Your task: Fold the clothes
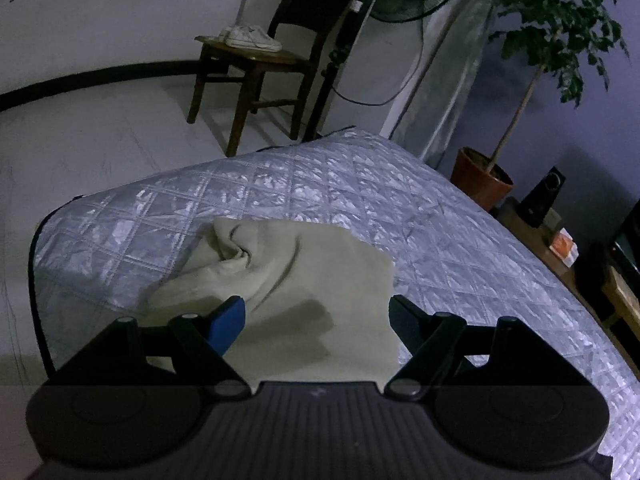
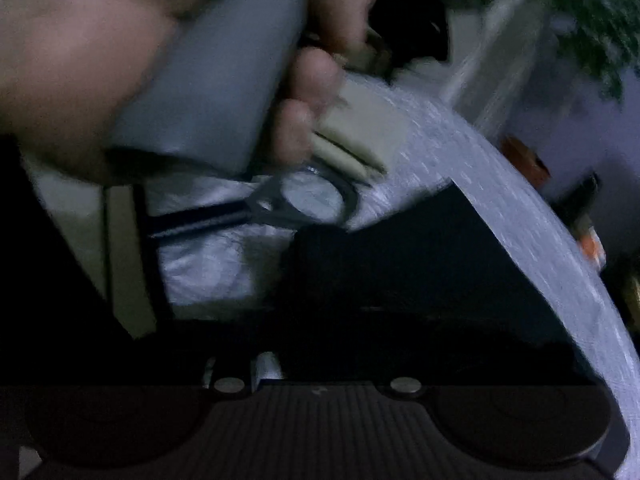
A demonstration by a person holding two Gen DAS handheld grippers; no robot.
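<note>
Pale beige cloth (image 1: 296,292) straight ahead of the left gripper (image 1: 316,318), spread on the quilted silver cover (image 1: 420,216), one corner bunched into a knot up and to the left of the blue-padded finger (image 1: 228,320), the rest fairly flat with a straight edge running toward the right finger. Jaws wide apart, holding nothing, poised just over the near part of the cloth. Beyond the gripper, farther back: a wooden chair (image 1: 256,76) with white shoes (image 1: 250,38) on its seat; off to the right, a clay pot (image 1: 482,178) holding a small tree. Seen from the right wrist, heavily blurred: a hand (image 2: 80,60) close in front around a grey handle (image 2: 216,80), beige cloth (image 2: 360,136) just past the fingers (image 2: 304,116). Right gripper's own fingers lost in darkness, so cannot tell how they stand. Judged mid-fold or at a smoothing stage; can't say which. Next grasp would need a clean pinch on one single layer at an edge.
</note>
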